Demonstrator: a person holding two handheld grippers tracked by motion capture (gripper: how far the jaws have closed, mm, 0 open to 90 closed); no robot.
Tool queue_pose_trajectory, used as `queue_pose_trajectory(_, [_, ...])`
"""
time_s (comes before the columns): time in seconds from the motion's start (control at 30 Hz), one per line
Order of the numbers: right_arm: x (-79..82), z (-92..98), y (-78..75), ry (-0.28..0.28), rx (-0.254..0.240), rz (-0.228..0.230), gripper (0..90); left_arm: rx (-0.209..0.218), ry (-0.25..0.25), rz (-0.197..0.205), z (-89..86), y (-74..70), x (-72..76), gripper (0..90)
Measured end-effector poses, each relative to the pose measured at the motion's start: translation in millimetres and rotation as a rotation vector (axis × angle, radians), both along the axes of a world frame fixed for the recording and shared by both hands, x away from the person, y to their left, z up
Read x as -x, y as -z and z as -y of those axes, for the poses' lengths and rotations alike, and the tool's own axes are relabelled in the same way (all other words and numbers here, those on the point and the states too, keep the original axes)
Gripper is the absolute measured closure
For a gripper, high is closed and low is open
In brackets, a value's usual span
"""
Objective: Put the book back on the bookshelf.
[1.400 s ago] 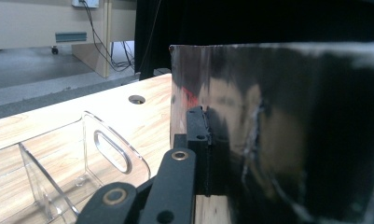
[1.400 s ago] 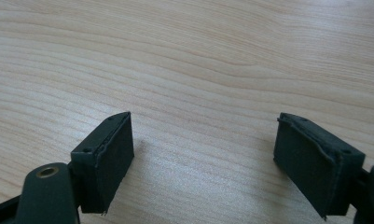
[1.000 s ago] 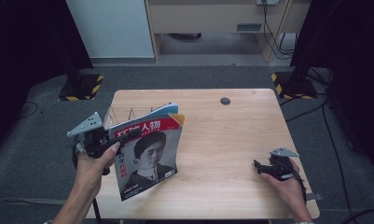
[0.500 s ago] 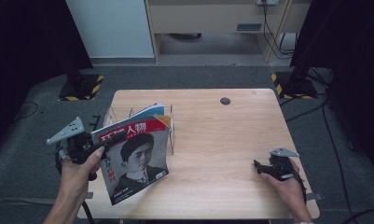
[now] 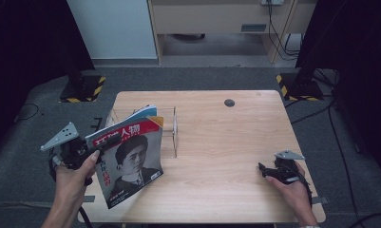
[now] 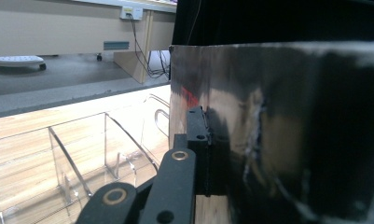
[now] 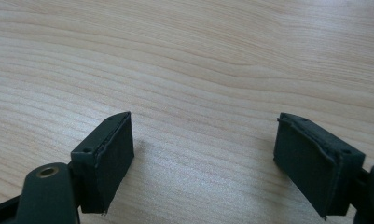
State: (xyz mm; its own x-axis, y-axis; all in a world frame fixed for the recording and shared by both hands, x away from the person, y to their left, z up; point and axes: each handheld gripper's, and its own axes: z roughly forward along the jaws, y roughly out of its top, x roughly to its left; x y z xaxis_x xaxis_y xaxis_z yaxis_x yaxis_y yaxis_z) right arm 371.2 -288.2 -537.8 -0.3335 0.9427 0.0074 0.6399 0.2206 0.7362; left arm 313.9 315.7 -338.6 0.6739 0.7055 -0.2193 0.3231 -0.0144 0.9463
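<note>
the magazine [image 5: 129,161] hangs tilted from the left gripper [image 5: 90,151], pinched by its left edge, its lower part over the near left corner of the table [image 5: 226,142] and its top leaning toward the clear plastic rack [image 5: 171,128] just beyond the gripper. in the left gripper view the jaws are clamped on the glossy cover [image 6: 278,130], with one black pad pressed flat against it.

the risk, as i judge it, is the grip itself: it bites only a thin strip at the edge, so the floppy pages could sag, fan open or slide out (a slick cover gives the pads little to hold). if the magazine swings, its lower corner could catch the table edge, or its top could knock the rack's thin dividers [image 6: 68,158] and shove the light rack along.

well off to the side, the right gripper [image 5: 276,171] rests low on the table near the right edge, its jaws wide apart over bare wood with nothing between them. a small dark round mark [image 5: 229,102] lies near the far edge, well clear of both grippers. nothing stands between the magazine and the rack.
</note>
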Motion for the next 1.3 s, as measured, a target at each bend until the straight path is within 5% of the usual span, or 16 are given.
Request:
queue_pose_trajectory(0.97, [0.2,-0.5,-0.1,0.002,-0.002,-0.002,20.2,0.038,-0.123,0.007,-38.1,3.0,17.5,86.3])
queue_pose_trajectory(1.3, [0.2,-0.5,0.1,0.001,-0.001,0.0,20.1,0.013,-0.151,-0.003,-48.2,5.6,26.6,86.3])
